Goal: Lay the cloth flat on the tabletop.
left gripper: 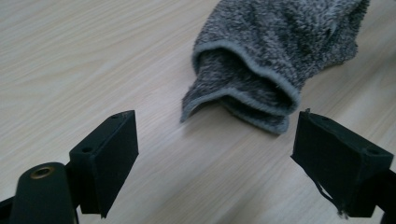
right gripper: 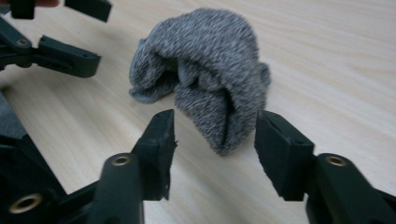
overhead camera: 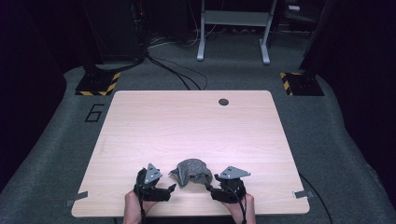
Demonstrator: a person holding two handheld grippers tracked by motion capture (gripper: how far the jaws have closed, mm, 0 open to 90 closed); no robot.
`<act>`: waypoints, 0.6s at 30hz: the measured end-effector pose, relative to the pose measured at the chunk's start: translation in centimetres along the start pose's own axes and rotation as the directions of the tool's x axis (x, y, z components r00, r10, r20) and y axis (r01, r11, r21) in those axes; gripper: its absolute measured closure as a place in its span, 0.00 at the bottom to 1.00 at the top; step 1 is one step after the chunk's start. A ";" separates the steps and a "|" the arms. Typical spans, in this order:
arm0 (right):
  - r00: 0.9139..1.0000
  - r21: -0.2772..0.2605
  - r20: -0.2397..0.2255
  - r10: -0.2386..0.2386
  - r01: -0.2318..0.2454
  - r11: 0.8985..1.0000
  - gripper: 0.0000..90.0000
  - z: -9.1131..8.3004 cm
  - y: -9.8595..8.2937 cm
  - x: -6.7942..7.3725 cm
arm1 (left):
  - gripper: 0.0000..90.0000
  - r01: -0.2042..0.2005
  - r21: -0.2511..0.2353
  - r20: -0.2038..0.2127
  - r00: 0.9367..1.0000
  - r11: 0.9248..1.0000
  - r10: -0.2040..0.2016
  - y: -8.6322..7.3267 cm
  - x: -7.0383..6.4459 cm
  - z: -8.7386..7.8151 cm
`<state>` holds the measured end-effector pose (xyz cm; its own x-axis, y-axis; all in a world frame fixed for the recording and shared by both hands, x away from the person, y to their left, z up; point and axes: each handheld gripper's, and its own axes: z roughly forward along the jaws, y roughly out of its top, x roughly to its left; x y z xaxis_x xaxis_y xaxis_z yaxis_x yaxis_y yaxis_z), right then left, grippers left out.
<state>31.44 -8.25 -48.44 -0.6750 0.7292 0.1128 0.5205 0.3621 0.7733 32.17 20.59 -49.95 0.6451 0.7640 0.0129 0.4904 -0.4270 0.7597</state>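
A grey knitted sock (overhead camera: 191, 171) lies crumpled on a pale wooden table (overhead camera: 187, 121), near the edge closest to the person. It sits between two black hand-held claws, one on each side.

The left claw (overhead camera: 172, 187) rests just to the sock's left, held by a hand (overhead camera: 134, 208) at the table's near edge. In the left gripper view its jaws stand wide apart and hold nothing. The sock's open cuff (left gripper: 243, 88) (a rolled, lighter grey rim) lies just ahead of the claw (left gripper: 215, 149), pointing toward the gap between the jaws, a little closer to the jaw on the right of that view. Bare wood shows between the jaws and the sock.

The right claw (overhead camera: 208, 187) sits just to the sock's right, held by the other hand (overhead camera: 246, 208). In the right gripper view its jaws are also open, about as wide as the fold of sock before them, and grip nothing. A hanging fold of the sock (right gripper: 210, 74) reaches down into the space just ahead of this claw (right gripper: 215, 135), between the jaw tips; whether it touches them I cannot tell. The left claw (right gripper: 65, 32) appears beyond the sock, at the upper left of that view.
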 end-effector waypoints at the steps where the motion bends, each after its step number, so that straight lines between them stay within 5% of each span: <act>1: 1.000 0.006 -0.007 -0.005 0.005 1.000 0.55 0.2 -0.1 0.0 | 0.16 -0.008 0.003 0.008 1.000 1.000 0.008 0.2 -0.3 0.3; 9: 0.999 0.028 -0.014 -0.046 0.046 0.999 0.74 2.0 -0.3 0.8 | 0.26 -0.049 0.011 0.045 0.998 0.999 0.049 1.0 -1.8 1.7; 18: 0.996 0.059 0.050 -0.069 0.066 0.996 0.69 3.3 -0.4 0.6 | 0.36 -0.095 0.041 0.046 0.995 0.995 0.093 1.7 -2.2 3.0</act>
<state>32.61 -6.04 -50.75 -0.6821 0.7307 0.0281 0.5049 0.4428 0.7409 33.33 16.70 -50.67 0.7143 0.6978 0.0540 0.4503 -0.5173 0.7278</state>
